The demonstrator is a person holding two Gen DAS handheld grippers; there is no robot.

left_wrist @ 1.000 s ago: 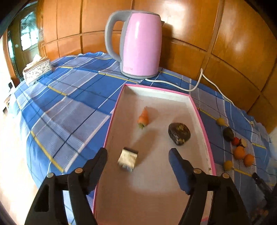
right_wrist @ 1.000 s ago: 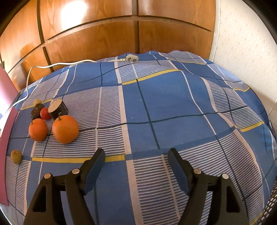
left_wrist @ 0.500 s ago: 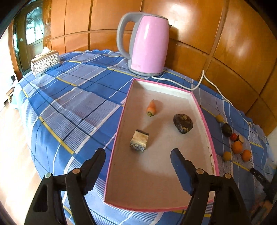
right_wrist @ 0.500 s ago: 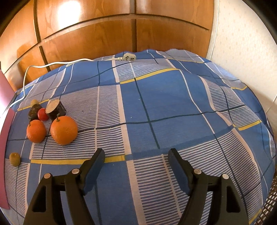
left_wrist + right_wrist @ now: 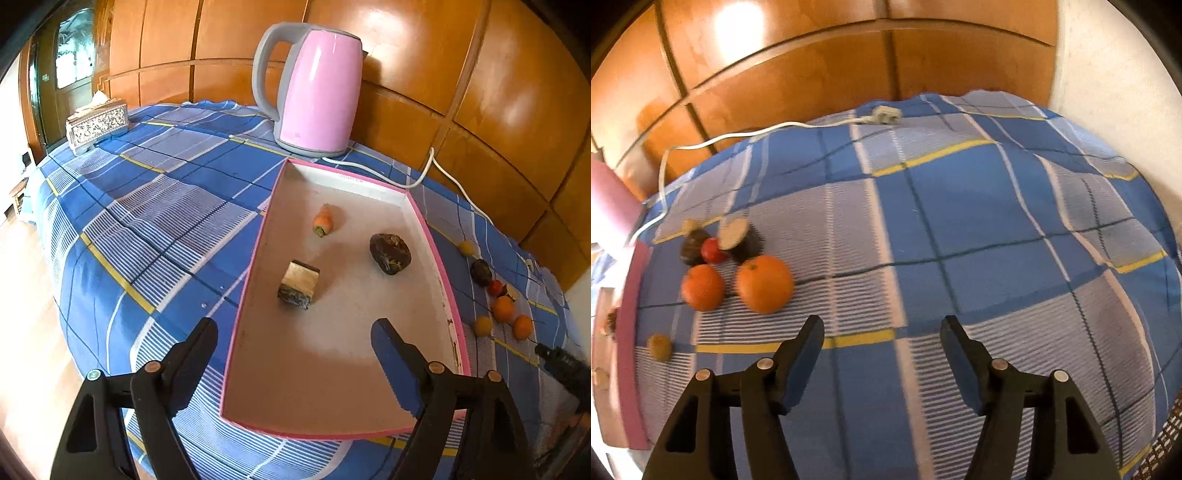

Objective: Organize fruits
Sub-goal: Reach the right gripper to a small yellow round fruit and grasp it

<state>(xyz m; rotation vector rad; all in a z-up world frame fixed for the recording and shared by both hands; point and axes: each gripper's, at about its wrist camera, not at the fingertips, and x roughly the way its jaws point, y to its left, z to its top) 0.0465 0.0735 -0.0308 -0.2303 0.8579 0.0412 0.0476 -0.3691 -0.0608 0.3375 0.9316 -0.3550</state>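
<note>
Backing off from the pink-rimmed tray, the left gripper has just widened its jaws and holds nothing. Meanwhile the right gripper, also empty, has just narrowed over the checked tablecloth. Near the tray's right edge sit the big orange and smaller orange; narrowed jaws could nudge the round fruit, rolling it into its neighbours.

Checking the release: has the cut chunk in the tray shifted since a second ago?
Cannot tell. The chunk sits farther from the left gripper, but the carrot and tray receded alike, so the camera backed off.
</note>
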